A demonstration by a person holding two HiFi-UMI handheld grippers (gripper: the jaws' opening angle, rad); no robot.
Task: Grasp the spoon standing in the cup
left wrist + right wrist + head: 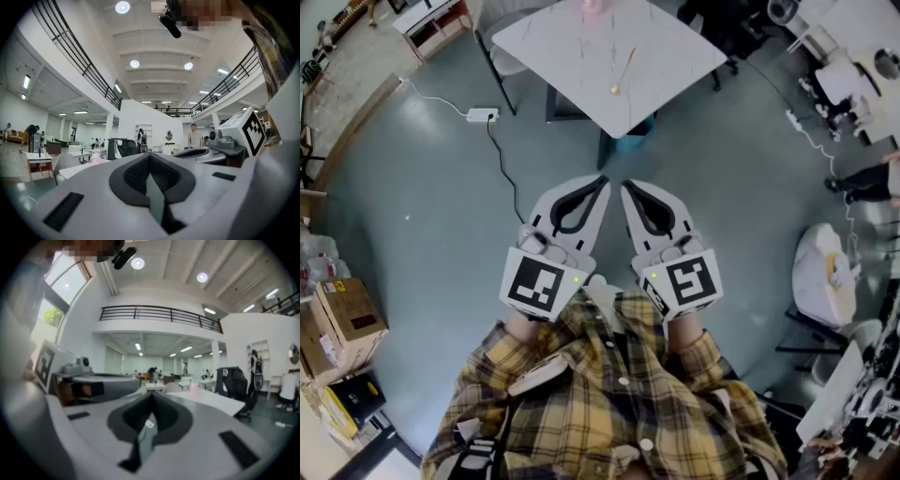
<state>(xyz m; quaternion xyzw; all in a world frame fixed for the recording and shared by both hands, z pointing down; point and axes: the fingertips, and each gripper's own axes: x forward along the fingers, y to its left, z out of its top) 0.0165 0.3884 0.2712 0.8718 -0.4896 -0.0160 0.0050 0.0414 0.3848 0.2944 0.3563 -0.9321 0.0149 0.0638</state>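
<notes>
Grey-blue hall floor (441, 206) stretches between a person in a plaid shirt (609, 394) and a white tabletop (572, 47) at the far centre. A slim gold spoon (624, 69) appears to lie flat there, well apart from both grippers. Its long axis runs near to far, bowl at the near end, and it sits apart from a pink cup (96, 157) at the far edge. The left gripper (602, 178) and right gripper (625, 185) are held side by side close to the chest, tips aimed at the tabletop. Each has its jaws pressed together on nothing. The right looks marginally better lined up with the spoon.
</notes>
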